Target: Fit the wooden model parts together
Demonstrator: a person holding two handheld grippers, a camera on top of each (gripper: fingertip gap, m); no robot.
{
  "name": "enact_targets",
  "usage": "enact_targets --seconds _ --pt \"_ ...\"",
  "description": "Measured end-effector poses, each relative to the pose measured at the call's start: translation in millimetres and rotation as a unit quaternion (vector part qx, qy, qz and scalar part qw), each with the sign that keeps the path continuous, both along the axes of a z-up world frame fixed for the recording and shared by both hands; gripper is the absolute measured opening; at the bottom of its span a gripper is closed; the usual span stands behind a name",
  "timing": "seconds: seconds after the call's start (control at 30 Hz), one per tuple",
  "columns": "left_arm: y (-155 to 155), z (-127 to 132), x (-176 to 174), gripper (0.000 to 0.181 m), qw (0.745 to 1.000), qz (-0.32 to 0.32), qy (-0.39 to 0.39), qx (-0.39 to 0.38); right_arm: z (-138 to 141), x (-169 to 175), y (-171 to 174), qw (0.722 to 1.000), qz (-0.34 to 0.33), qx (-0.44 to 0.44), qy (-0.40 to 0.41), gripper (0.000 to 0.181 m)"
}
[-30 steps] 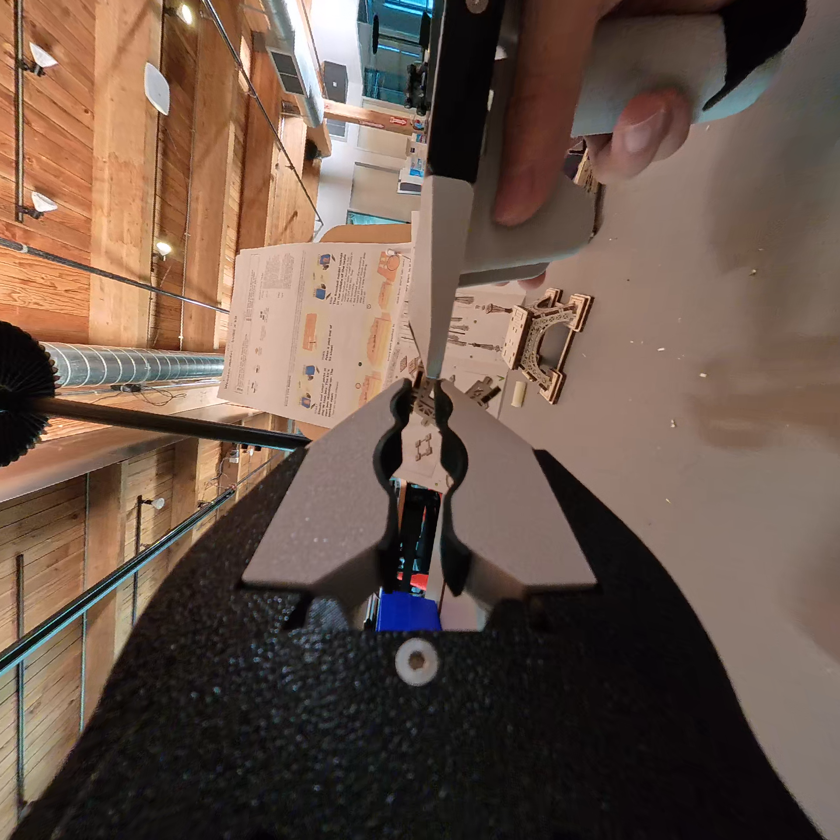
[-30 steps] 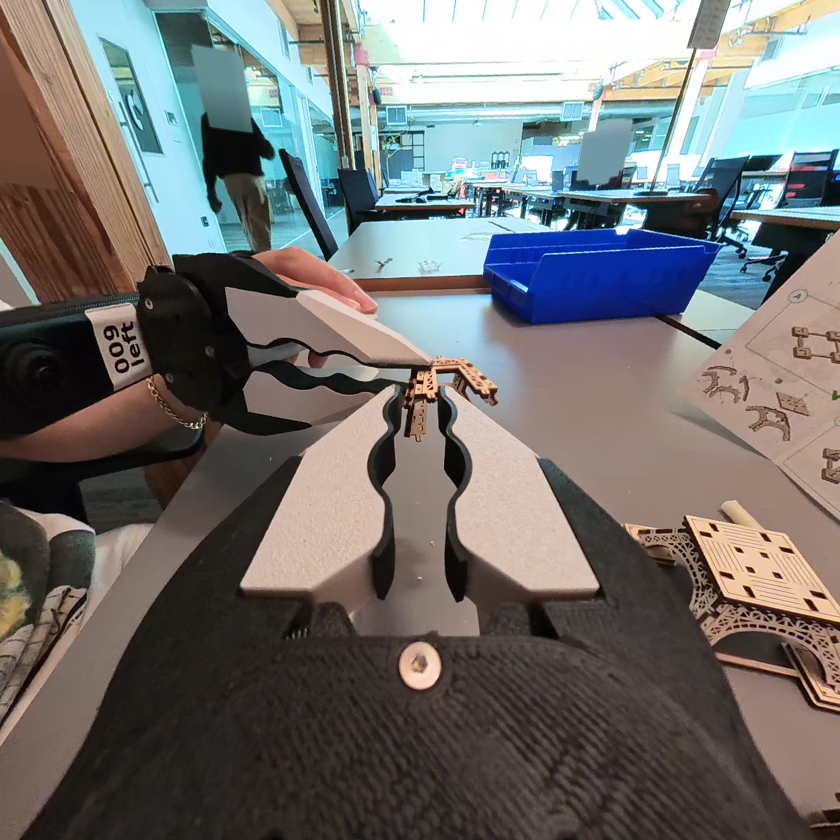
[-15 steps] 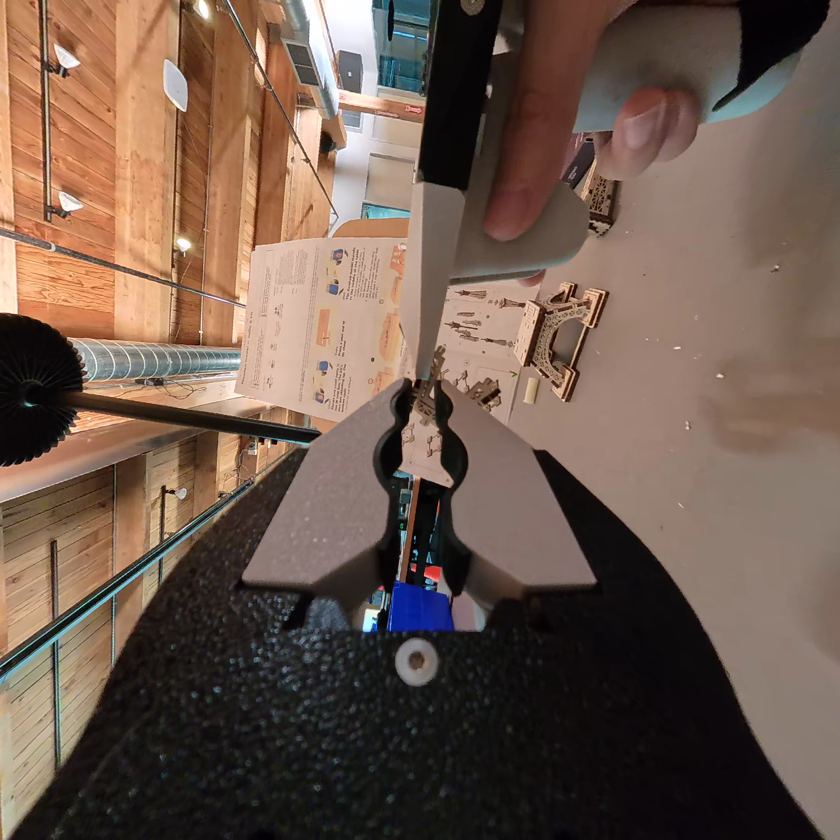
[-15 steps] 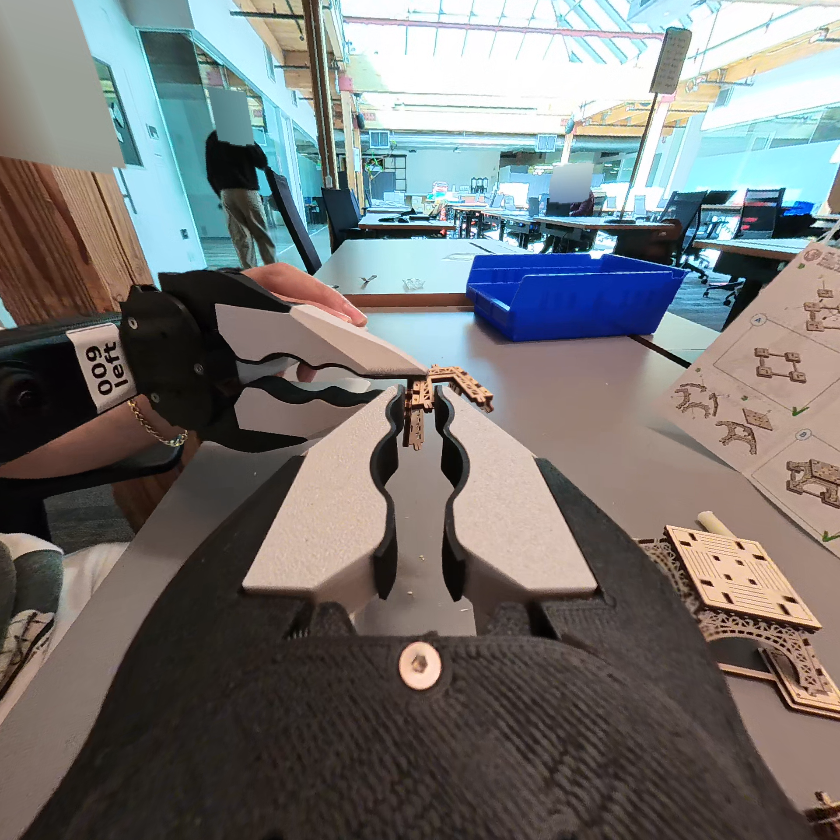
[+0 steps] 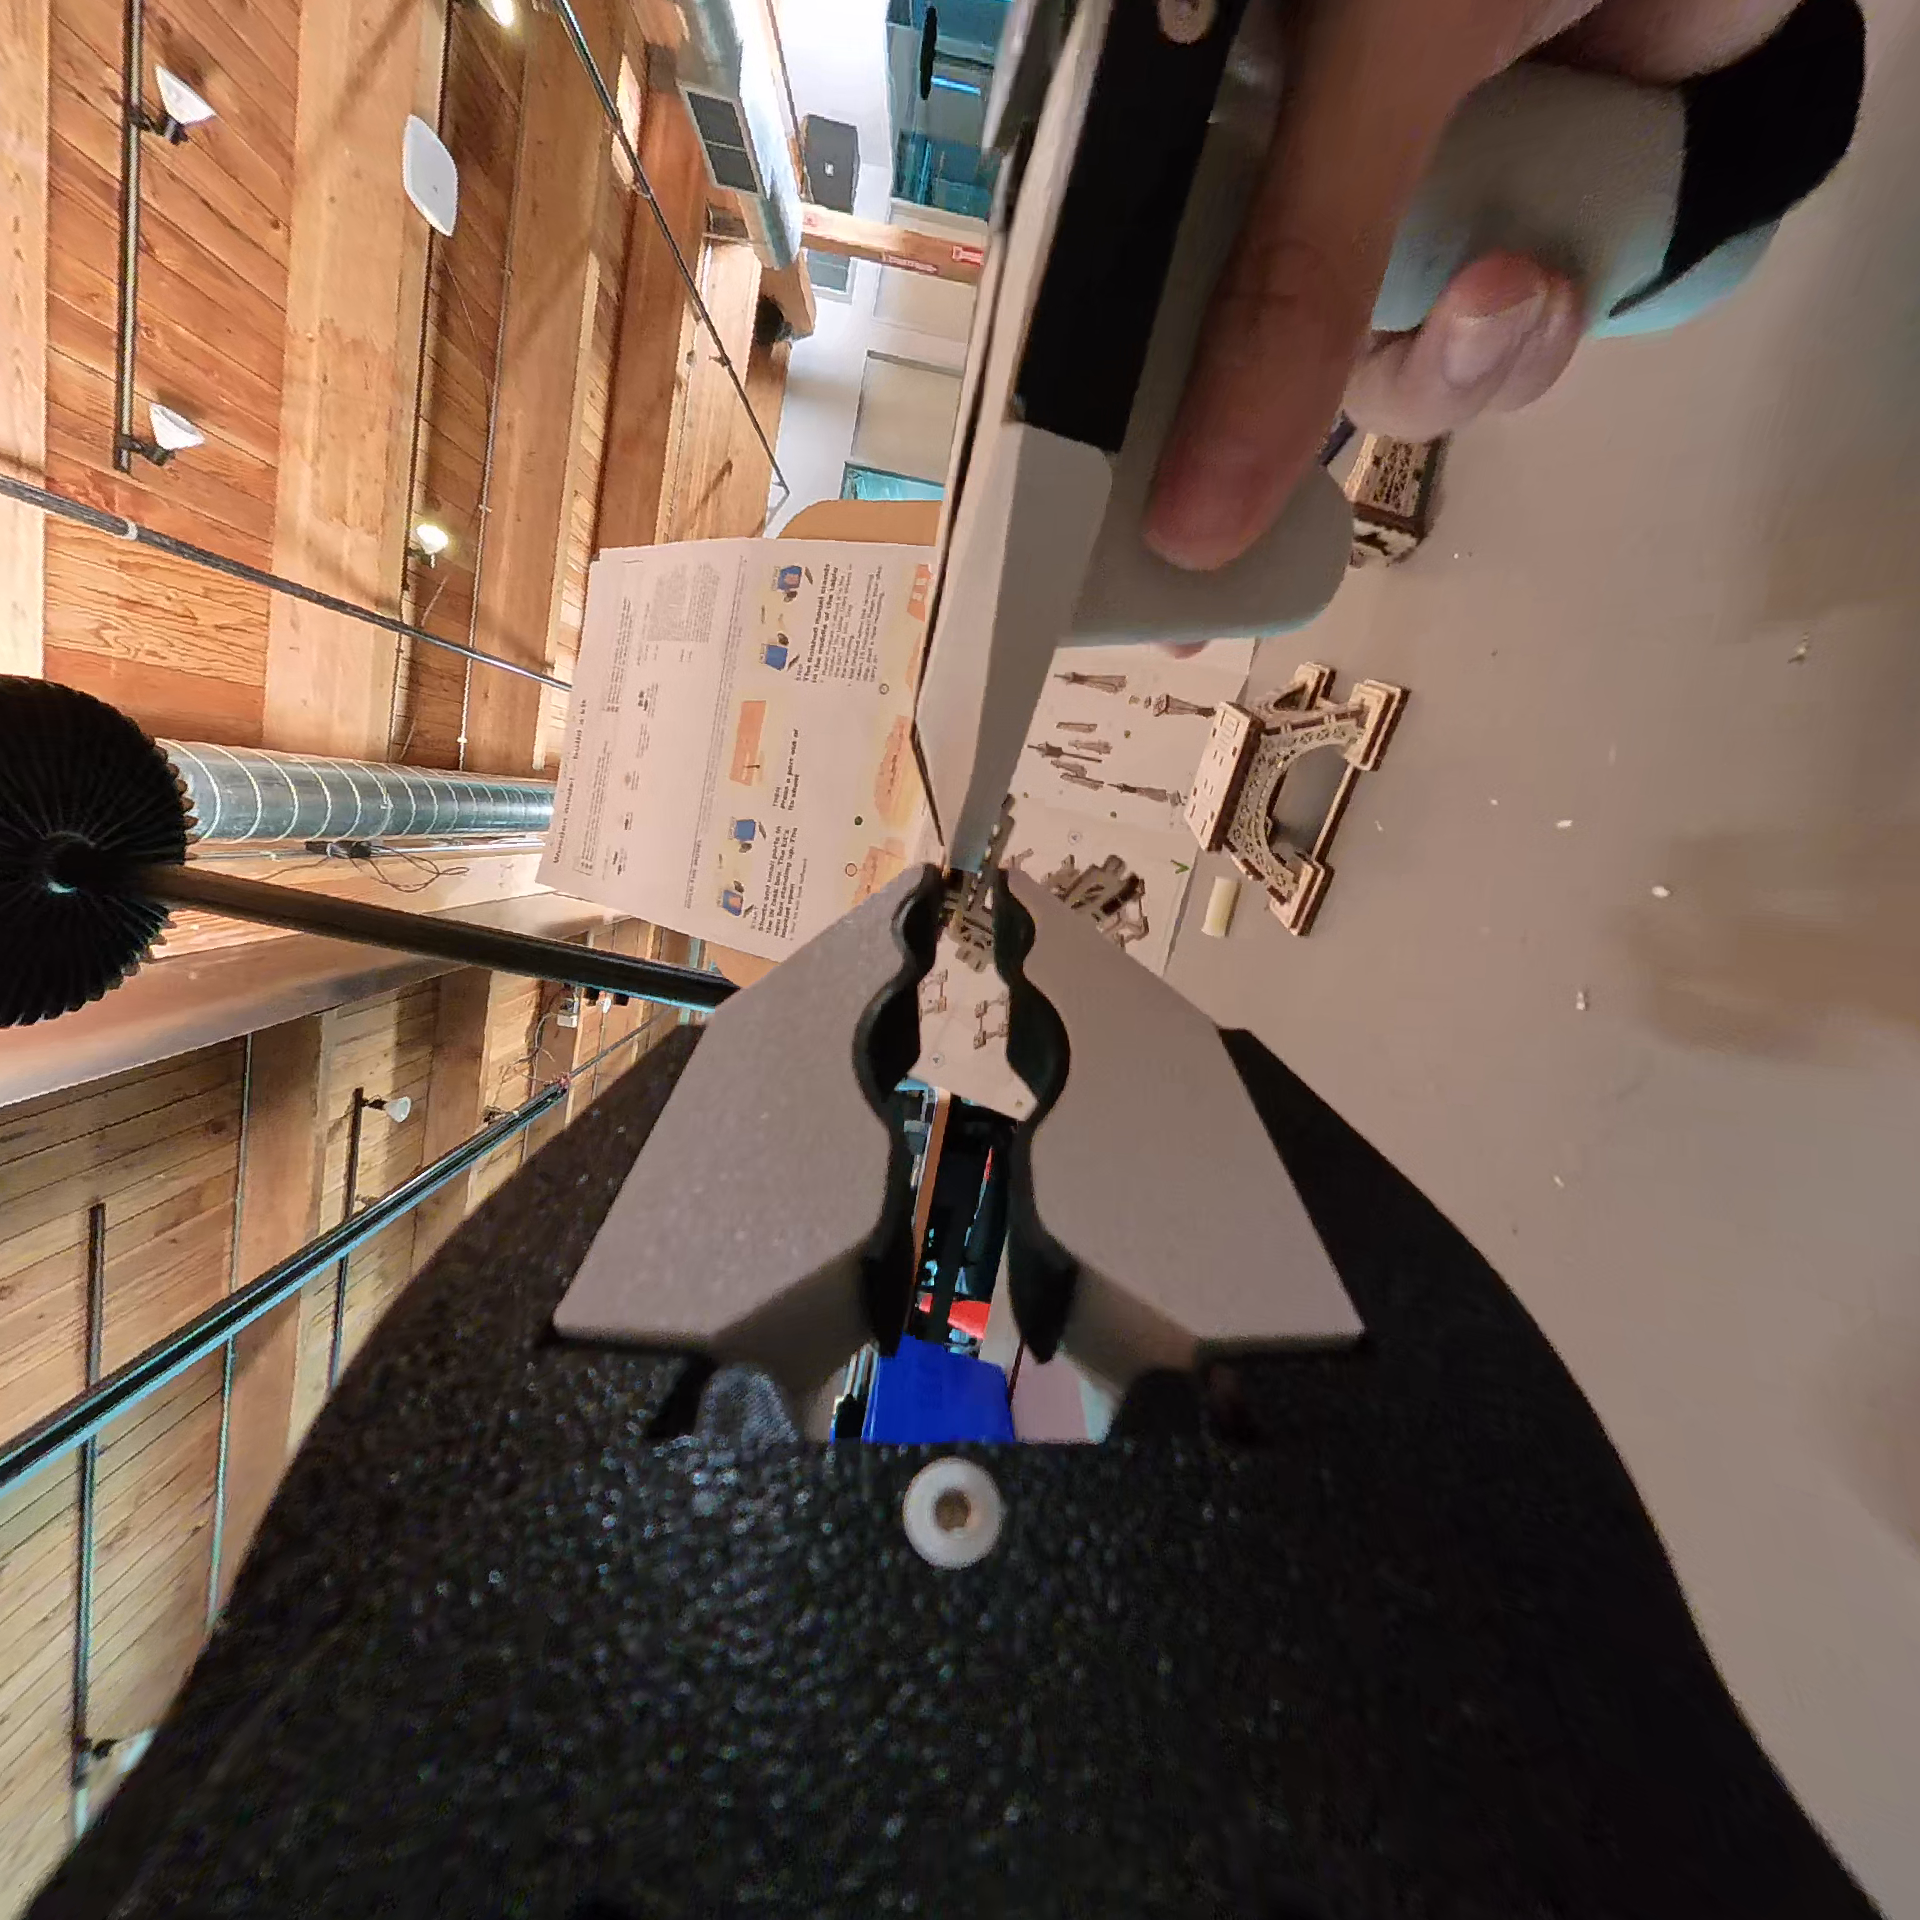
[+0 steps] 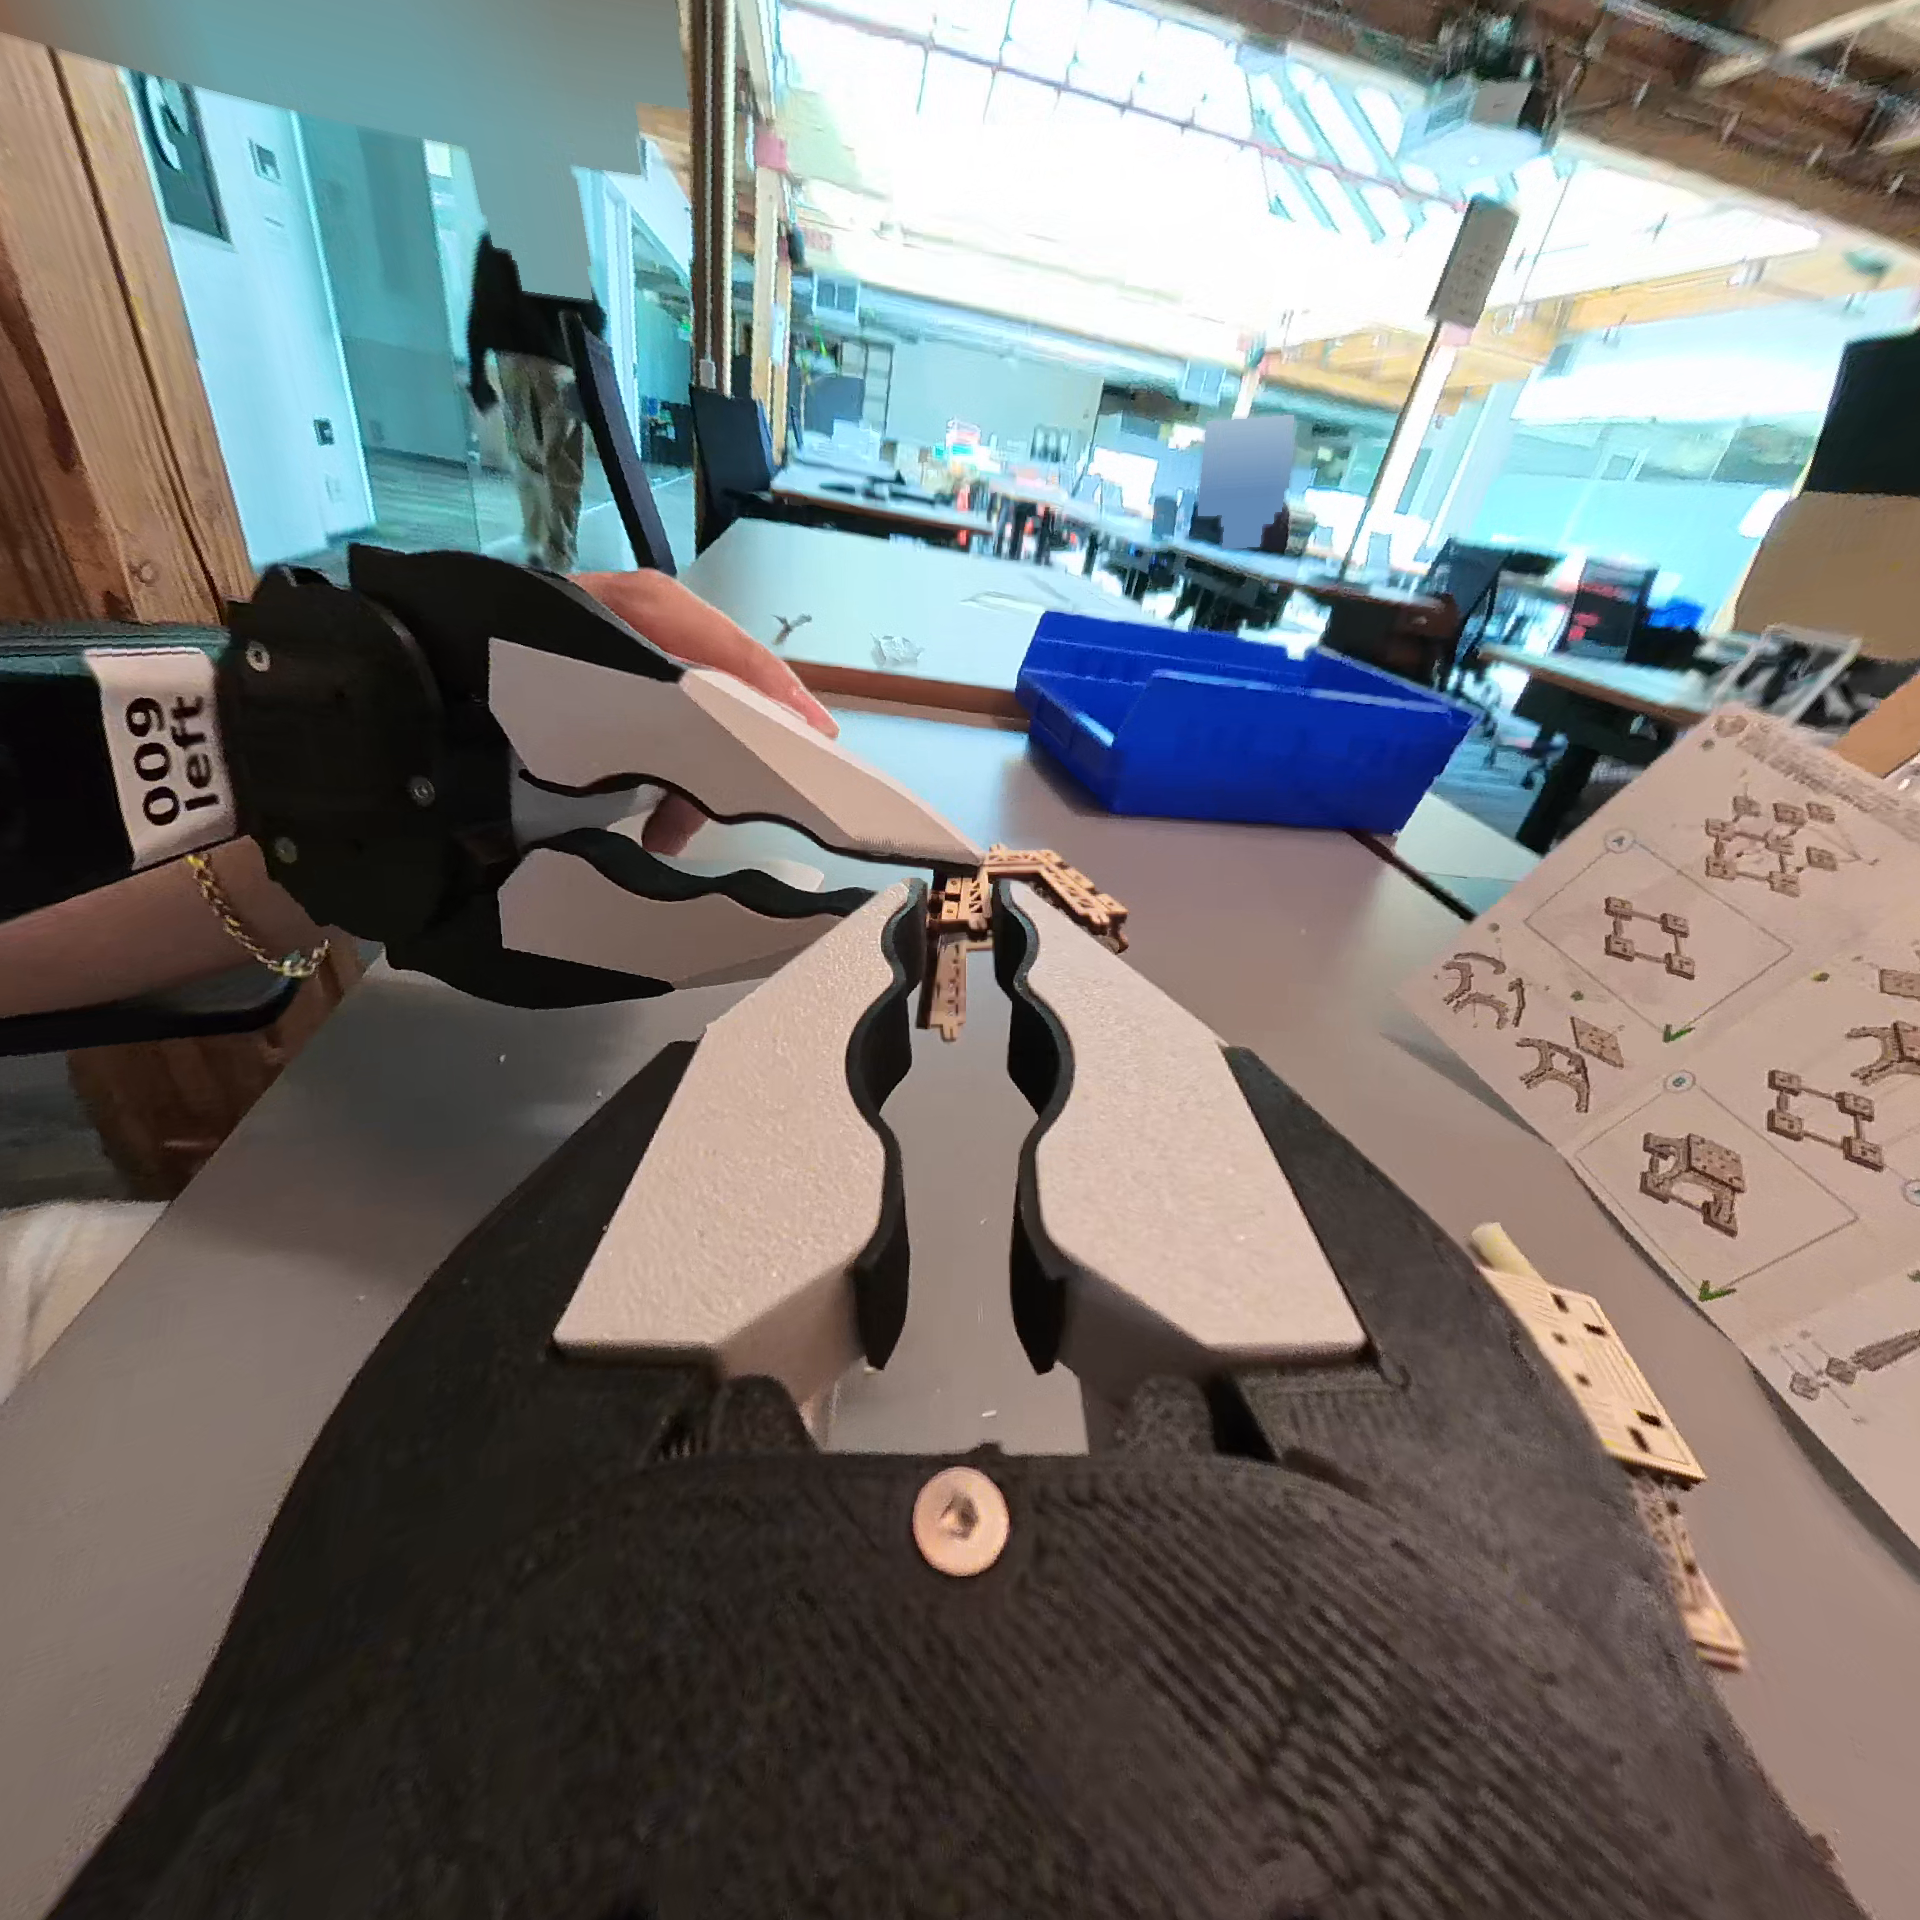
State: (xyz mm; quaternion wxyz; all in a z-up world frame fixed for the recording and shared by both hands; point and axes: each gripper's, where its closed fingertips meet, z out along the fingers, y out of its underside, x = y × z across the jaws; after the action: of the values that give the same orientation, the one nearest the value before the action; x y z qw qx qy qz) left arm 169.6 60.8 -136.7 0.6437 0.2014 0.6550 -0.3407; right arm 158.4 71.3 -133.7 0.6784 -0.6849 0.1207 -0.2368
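Left wrist view
- Left gripper (image 5: 971, 904): fingers pinched on a small wooden part (image 5: 975, 916) at the tips.
- Part: pale laser-cut lattice piece, thin, held above the table (image 5: 1558, 1039).
- Right gripper (image 5: 961, 847): coming in from above, tips meeting the same part; a hand (image 5: 1351, 260) on its body.
- Tower base (image 5: 1288, 790): four-legged arched wooden piece, standing on the table beside the instruction sheet (image 5: 748, 727).

Right wrist view
- Right gripper (image 6: 961, 899): fingers clamped on a narrow lattice strip (image 6: 951, 977) that hangs back between them.
- Angled part (image 6: 1060, 883): tan, notched, L-shaped, joined to the strip at the tips, above the table (image 6: 1247, 935).
- Left gripper (image 6: 961, 860): entering from the left, tips closed on the angled part.
- Flat plate (image 6: 1590, 1361): pale wood with square holes, low right on the table.
- Bin (image 6: 1236, 717): blue, well behind.
- Sheet (image 6: 1714, 1039): at right, near the plate.
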Motion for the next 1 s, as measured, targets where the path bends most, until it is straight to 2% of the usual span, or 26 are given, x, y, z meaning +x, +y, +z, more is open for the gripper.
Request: enact_targets --seconds 0.13,0.4,0.77,0.9,1.0 --pt "-2.0 -1.5 -1.8 0.007 1.000 -0.012 0.023 -0.009 -0.1 -2.3 -1.7 1.000 -0.001 -0.005 -0.023 0.011" --pt "-2.0 1.2 -3.9 0.007 1.000 -0.014 0.019 -0.012 2.9 -6.3 -3.3 0.999 0.030 0.019 0.013 0.011" --pt "1.9 2.5 1.1 0.007 1.000 0.017 0.007 0.000 2.4 -0.1 0.0 1.000 -0.001 0.012 0.012 0.011" --pt "1.0 2.1 1.3 0.007 0.999 0.028 -0.021 0.012 2.1 0.4 -1.3 0.999 0.008 0.034 0.041 0.010" --pt "1.4 4.5 1.6 0.007 0.995 0.049 -0.077 0.027 2.2 2.8 -1.3 0.997 -0.008 0.048 0.053 0.011"
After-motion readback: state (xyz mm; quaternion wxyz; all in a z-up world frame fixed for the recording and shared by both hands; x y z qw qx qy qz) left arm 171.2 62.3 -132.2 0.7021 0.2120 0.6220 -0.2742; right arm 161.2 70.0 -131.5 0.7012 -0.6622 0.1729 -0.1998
